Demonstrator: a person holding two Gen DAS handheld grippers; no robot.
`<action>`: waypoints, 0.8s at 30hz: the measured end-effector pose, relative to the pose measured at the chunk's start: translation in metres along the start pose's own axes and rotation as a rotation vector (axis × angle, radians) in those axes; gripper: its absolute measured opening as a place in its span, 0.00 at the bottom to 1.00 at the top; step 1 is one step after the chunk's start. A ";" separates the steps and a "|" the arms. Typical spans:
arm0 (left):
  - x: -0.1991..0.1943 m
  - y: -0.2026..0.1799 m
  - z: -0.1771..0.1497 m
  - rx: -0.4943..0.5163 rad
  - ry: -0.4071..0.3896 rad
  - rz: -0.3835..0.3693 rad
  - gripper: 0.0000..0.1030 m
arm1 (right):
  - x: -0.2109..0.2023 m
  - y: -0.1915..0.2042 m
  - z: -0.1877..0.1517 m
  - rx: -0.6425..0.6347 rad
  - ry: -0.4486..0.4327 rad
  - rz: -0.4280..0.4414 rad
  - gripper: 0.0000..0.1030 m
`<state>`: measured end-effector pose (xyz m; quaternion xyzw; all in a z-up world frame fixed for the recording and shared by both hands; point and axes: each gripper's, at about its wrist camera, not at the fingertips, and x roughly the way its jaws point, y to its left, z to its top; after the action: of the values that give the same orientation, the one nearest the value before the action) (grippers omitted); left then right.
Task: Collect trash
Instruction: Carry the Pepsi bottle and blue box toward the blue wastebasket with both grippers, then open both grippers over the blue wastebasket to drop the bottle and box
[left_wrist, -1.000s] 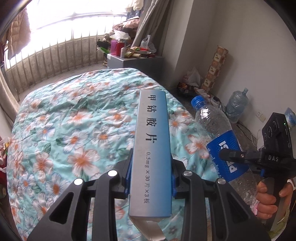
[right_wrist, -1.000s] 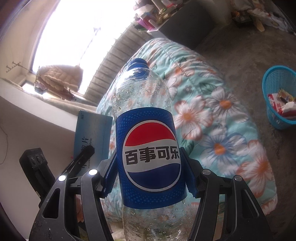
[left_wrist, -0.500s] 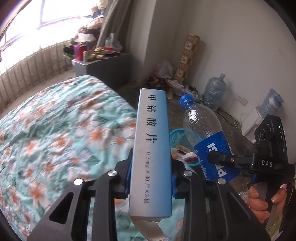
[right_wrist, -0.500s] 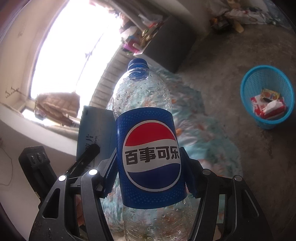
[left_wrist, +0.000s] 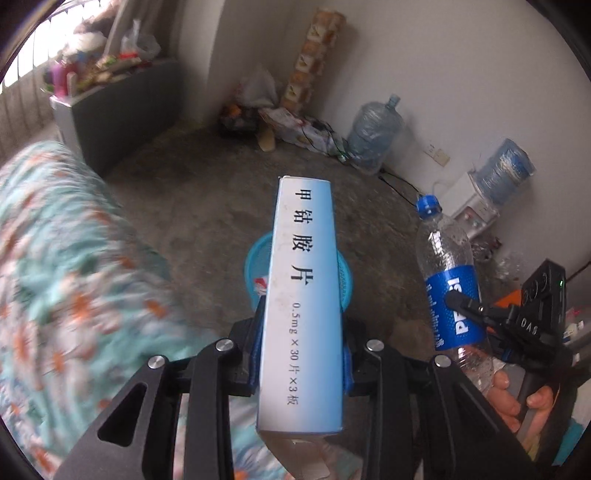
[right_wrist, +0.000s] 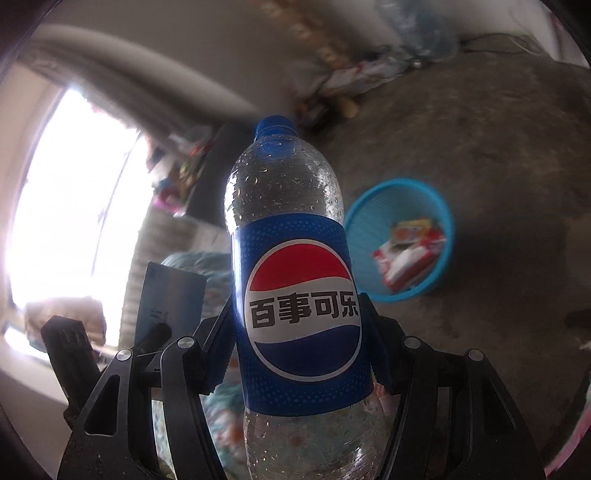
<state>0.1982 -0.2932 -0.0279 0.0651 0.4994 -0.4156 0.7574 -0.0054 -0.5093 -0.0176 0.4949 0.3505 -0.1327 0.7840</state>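
With the left gripper (left_wrist: 301, 354) pinching the medicine box (left_wrist: 301, 306) and the right gripper (right_wrist: 299, 343) clamping the Pepsi bottle (right_wrist: 291, 280), bring both over the blue basket (right_wrist: 441, 218) — probably half full — before releasing.

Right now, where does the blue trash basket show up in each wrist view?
Left wrist: basket at centre, on the floor, mostly hidden behind the held box.
Right wrist: basket right of centre, open, wrappers inside, beside the bottle.
Shared landmark: the bottle, at the right in the left view.
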 end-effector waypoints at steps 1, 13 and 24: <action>0.014 -0.001 0.006 -0.005 0.026 -0.012 0.29 | 0.000 -0.010 0.005 0.019 -0.002 -0.010 0.57; 0.187 -0.026 0.062 -0.051 0.231 0.013 0.31 | 0.047 -0.051 0.014 0.168 0.107 -0.062 0.57; 0.188 0.008 0.079 -0.105 0.168 0.089 0.66 | 0.072 -0.063 0.020 0.273 0.153 -0.041 0.57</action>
<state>0.2883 -0.4349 -0.1441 0.0818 0.5787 -0.3477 0.7331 0.0201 -0.5464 -0.1042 0.5980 0.3979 -0.1571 0.6778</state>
